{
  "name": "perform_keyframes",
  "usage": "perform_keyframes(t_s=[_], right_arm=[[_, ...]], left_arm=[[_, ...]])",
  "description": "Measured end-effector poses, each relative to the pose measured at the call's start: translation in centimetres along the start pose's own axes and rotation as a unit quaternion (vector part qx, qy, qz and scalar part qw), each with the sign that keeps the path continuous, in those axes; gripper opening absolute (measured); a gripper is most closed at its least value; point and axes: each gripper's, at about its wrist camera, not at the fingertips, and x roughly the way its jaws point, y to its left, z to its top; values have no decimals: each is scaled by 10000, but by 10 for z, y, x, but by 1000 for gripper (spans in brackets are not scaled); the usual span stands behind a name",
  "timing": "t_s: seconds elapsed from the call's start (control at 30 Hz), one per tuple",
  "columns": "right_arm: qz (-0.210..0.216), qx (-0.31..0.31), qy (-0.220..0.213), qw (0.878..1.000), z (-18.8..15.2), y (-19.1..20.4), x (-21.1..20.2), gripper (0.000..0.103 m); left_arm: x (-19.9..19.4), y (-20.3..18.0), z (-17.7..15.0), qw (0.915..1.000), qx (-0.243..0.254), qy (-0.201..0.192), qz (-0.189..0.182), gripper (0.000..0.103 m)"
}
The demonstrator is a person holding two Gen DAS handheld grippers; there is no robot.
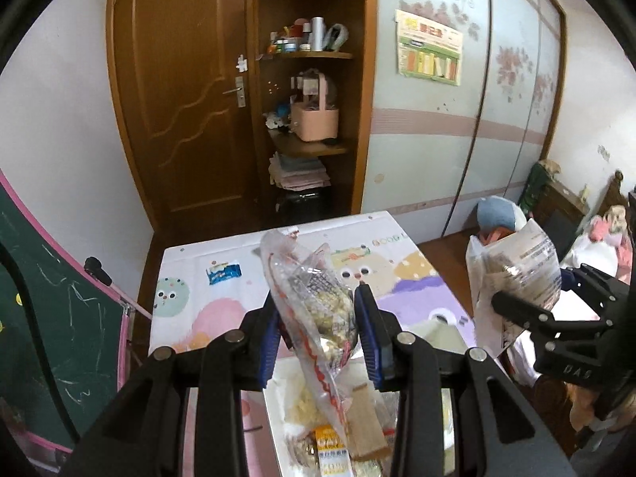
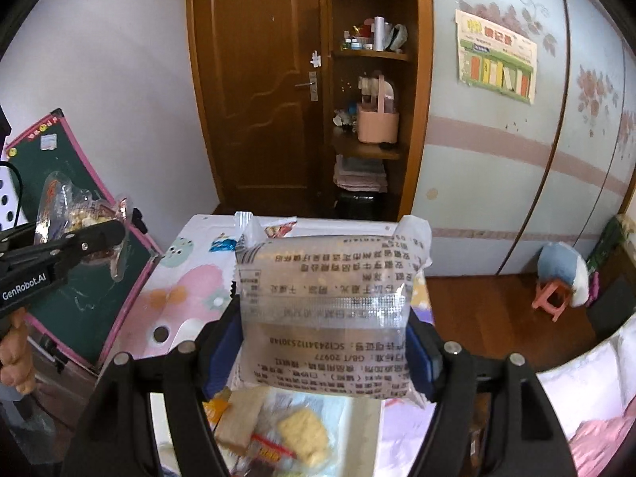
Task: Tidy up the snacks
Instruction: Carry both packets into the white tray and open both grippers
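My left gripper (image 1: 318, 330) is shut on a clear snack bag with red wavy trim (image 1: 314, 306) and holds it upright above the table; it also shows in the right wrist view (image 2: 75, 214). My right gripper (image 2: 322, 342) is shut on a silvery white snack packet with printed text (image 2: 330, 298), held above the table; it shows at the right of the left wrist view (image 1: 512, 274). Below both grippers a white tray (image 1: 274, 401) holds several snack packets, also seen in the right wrist view (image 2: 302, 433).
The table has a cartoon-print cloth (image 1: 222, 310). A small blue packet (image 1: 224, 273) lies at its far left. A green chalkboard with pink frame (image 1: 51, 318) stands left of the table. A door, shelf unit (image 1: 310, 119) and wardrobe stand behind. A pink stool (image 2: 550, 298) is right.
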Motion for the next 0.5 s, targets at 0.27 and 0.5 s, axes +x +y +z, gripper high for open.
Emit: perform_keyframes(t_s=[0.27,0.5], right_arm=[[159,353,327,9987,-66,13,16,72],[311,569,883,9940,-91,21,38,74]], left_arm=[[22,-19,-71,9989,-178,420,-83,34],[62,-23,-121,9931,-402,1080,-232,34]])
